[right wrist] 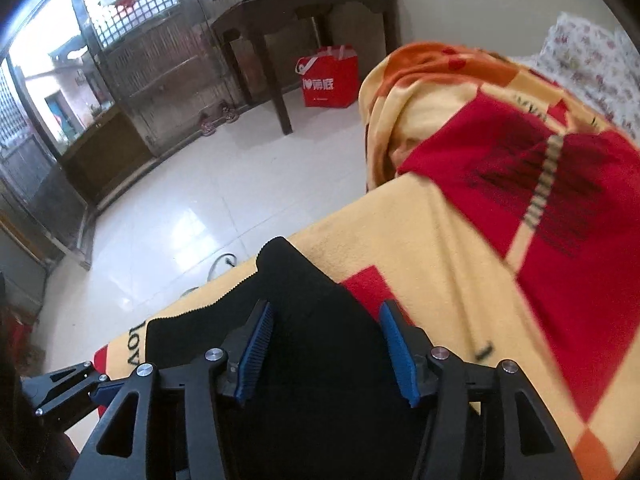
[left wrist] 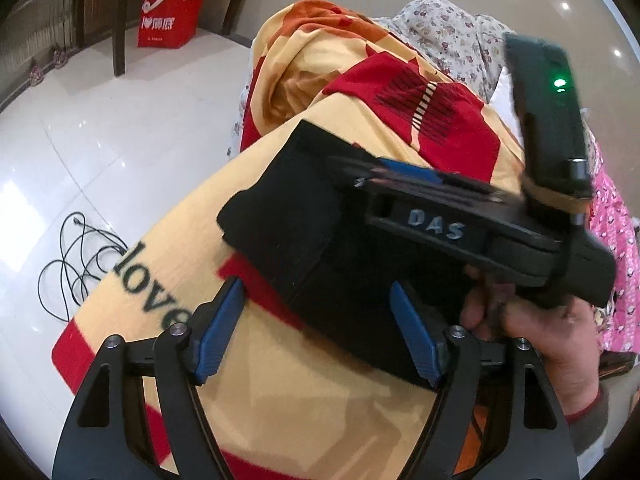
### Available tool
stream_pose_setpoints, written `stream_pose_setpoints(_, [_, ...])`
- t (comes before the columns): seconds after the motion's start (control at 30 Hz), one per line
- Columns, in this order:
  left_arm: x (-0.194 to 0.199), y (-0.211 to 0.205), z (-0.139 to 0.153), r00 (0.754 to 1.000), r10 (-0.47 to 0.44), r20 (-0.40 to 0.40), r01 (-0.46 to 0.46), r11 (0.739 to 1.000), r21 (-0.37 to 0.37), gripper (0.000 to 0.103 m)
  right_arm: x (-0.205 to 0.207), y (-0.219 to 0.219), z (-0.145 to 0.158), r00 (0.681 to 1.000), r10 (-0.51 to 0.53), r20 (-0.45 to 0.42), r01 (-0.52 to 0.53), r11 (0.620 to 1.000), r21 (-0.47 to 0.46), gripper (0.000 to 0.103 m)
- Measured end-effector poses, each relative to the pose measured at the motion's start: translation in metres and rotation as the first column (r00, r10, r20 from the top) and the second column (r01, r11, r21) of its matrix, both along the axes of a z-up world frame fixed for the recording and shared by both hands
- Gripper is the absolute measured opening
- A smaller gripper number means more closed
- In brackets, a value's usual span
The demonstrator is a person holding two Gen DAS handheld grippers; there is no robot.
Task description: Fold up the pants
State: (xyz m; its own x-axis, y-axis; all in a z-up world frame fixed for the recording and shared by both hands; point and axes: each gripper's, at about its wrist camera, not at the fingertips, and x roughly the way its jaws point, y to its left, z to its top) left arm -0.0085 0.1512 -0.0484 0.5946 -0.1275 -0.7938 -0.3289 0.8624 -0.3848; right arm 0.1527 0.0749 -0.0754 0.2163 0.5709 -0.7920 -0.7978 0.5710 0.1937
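The black pants lie folded on the yellow-and-red blanket near its floor-side edge (their lower part hidden behind the fingers), with the left gripper and right gripper both spread wide above the cloth, pinching nothing.

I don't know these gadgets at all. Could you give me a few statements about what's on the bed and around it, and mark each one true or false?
1. The black pants lie on a yellow and red blanket. True.
2. The left gripper is clamped shut on the pants. False: its jaws stand open, the blue pads apart over the fabric.
3. A red shopping bag stands on the floor beside a dark wooden table. True.
4. The floor is covered in dark carpet. False: the floor is pale, glossy tile.
5. A black cable lies coiled on the floor next to the bed. True.
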Motion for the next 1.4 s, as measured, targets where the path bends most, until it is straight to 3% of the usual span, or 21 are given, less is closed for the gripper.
stream_pose_setpoints(0.07, [0.003, 0.002, -0.001, 1.0, 0.003, 0.02, -0.003, 1.0, -0.007, 0.076, 0.002, -0.004, 0.0, 1.0, -0.015, -0.014, 0.016, 0.999, 0.03, 0.051])
stream_pose_setpoints(0.1, [0.004, 0.003, -0.001, 1.0, 0.0, 0.027, 0.0, 1.0, -0.015, 0.072, 0.003, -0.008, 0.0, 0.999, -0.032, -0.025, 0.033, 0.998, 0.046, 0.044])
stream_pose_setpoints(0.13, [0.006, 0.003, -0.001, 0.999, -0.009, 0.034, 0.01, 0.999, -0.037, 0.046, 0.003, -0.012, 0.002, 0.999, -0.04, -0.037, 0.042, 0.997, 0.066, 0.035])
stream_pose_setpoints(0.17, [0.009, 0.004, -0.003, 0.999, -0.026, 0.02, 0.028, 0.997, -0.069, 0.033, 0.002, -0.016, 0.004, 0.998, -0.047, -0.049, 0.052, 0.994, 0.091, 0.029])
stream_pose_setpoints(0.23, [0.01, 0.0, 0.005, 0.998, -0.044, 0.033, 0.045, 0.998, -0.052, 0.018, -0.001, -0.029, 0.017, 0.996, -0.065, -0.057, 0.073, 0.985, 0.155, 0.015])
stream_pose_setpoints(0.33, [0.003, -0.013, 0.038, 0.986, -0.103, 0.13, 0.102, 0.995, 0.014, 0.016, -0.015, -0.061, 0.051, 0.995, -0.091, -0.03, 0.096, 0.961, 0.26, 0.007])
stream_pose_setpoints(0.47, [-0.012, -0.052, 0.076, 0.945, -0.227, 0.237, 0.218, 0.974, 0.062, 0.016, -0.039, -0.125, 0.098, 0.986, -0.165, 0.022, 0.147, 0.922, 0.359, 0.007])
stream_pose_setpoints(0.53, [-0.02, -0.082, 0.087, 0.913, -0.306, 0.27, 0.285, 0.952, 0.115, 0.016, -0.056, -0.169, 0.111, 0.971, -0.236, 0.034, 0.204, 0.894, 0.398, 0.007])
stream_pose_setpoints(0.63, [-0.024, -0.138, 0.086, 0.839, -0.47, 0.275, 0.439, 0.883, 0.167, 0.01, -0.076, -0.236, 0.11, 0.917, -0.398, 0.034, 0.35, 0.842, 0.41, 0.007])
stream_pose_setpoints(0.67, [-0.023, -0.151, 0.082, 0.827, -0.498, 0.262, 0.465, 0.867, 0.18, 0.01, -0.079, -0.256, 0.105, 0.892, -0.452, 0.011, 0.408, 0.815, 0.411, 0.007])
stream_pose_setpoints(0.77, [-0.005, -0.188, 0.052, 0.812, -0.56, 0.167, 0.533, 0.827, 0.18, 0.01, -0.085, -0.305, 0.083, 0.817, -0.573, -0.058, 0.551, 0.748, 0.371, 0.017])
stream_pose_setpoints(0.83, [-0.001, -0.196, 0.04, 0.807, -0.577, 0.127, 0.558, 0.815, 0.157, 0.01, -0.093, -0.326, 0.067, 0.792, -0.601, -0.11, 0.596, 0.72, 0.356, 0.04])
stream_pose_setpoints(0.9, [-0.009, -0.198, 0.04, 0.791, -0.599, 0.123, 0.578, 0.799, 0.167, 0.01, -0.099, -0.336, 0.06, 0.782, -0.601, -0.165, 0.612, 0.692, 0.381, 0.05])
stream_pose_setpoints(0.97, [-0.022, -0.193, 0.05, 0.773, -0.618, 0.14, 0.593, 0.783, 0.187, 0.01, -0.097, -0.337, 0.055, 0.795, -0.56, -0.233, 0.601, 0.674, 0.428, 0.051])
stream_pose_setpoints(1.03, [-0.033, -0.182, 0.06, 0.774, -0.615, 0.149, 0.581, 0.784, 0.217, 0.01, -0.095, -0.329, 0.056, 0.81, -0.534, -0.24, 0.581, 0.684, 0.441, 0.061])
stream_pose_setpoints(1.1, [-0.04, -0.166, 0.069, 0.789, -0.594, 0.157, 0.551, 0.797, 0.247, 0.011, -0.09, -0.312, 0.06, 0.835, -0.505, -0.217, 0.546, 0.716, 0.435, 0.068])
stream_pose_setpoints(1.17, [-0.042, -0.143, 0.076, 0.82, -0.546, 0.173, 0.495, 0.827, 0.266, 0.013, -0.08, -0.289, 0.063, 0.862, -0.463, -0.204, 0.504, 0.752, 0.425, 0.069])
stream_pose_setpoints(1.27, [-0.033, -0.113, 0.072, 0.864, -0.468, 0.185, 0.41, 0.868, 0.28, 0.028, -0.056, -0.255, 0.057, 0.889, -0.402, -0.218, 0.458, 0.793, 0.402, 0.078])
stream_pose_setpoints(1.3, [-0.027, -0.106, 0.068, 0.881, -0.442, 0.172, 0.386, 0.879, 0.282, 0.029, -0.043, -0.243, 0.051, 0.89, -0.389, -0.236, 0.453, 0.811, 0.372, 0.083])
stream_pose_setpoints(1.4, [-0.011, -0.09, 0.047, 0.905, -0.406, 0.124, 0.369, 0.897, 0.244, 0.029, -0.015, -0.229, 0.034, 0.881, -0.375, -0.289, 0.461, 0.821, 0.337, 0.083])
